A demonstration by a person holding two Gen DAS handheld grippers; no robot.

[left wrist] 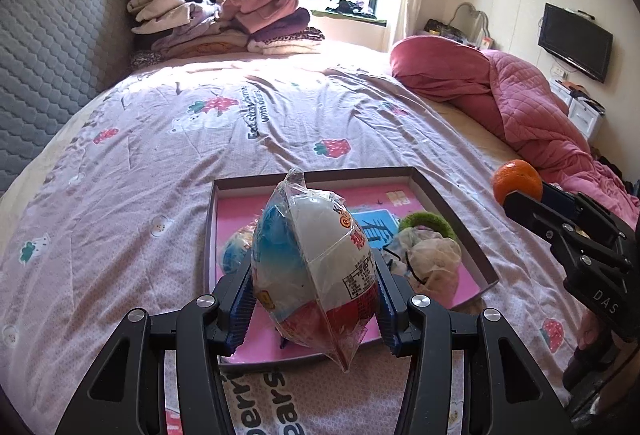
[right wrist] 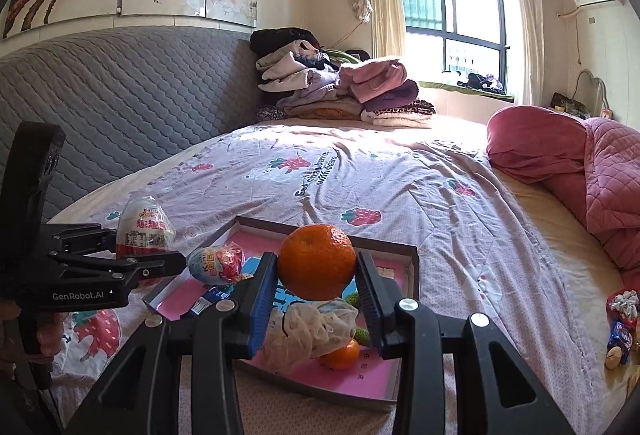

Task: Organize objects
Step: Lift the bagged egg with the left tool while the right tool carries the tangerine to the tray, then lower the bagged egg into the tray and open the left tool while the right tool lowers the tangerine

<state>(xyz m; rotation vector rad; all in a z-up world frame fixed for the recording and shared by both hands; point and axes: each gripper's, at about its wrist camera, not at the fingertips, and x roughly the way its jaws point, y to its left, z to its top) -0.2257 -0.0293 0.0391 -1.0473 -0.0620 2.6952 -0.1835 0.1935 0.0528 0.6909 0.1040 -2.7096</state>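
The left tool (left wrist: 316, 299) is clenched on a plastic-wrapped, egg-shaped toy in blue, white and red (left wrist: 316, 263), held above the near edge of the shallow pink-lined cardboard tray (left wrist: 452, 211) on the bed (left wrist: 160, 163). The right tool (right wrist: 316, 291) grips a round orange tangerine (right wrist: 316, 261) over the same tray. To place both well, I judge each should go down into a bare pink patch, clear of the crumpled white mesh (right wrist: 312, 327), and be let go only once it rests.
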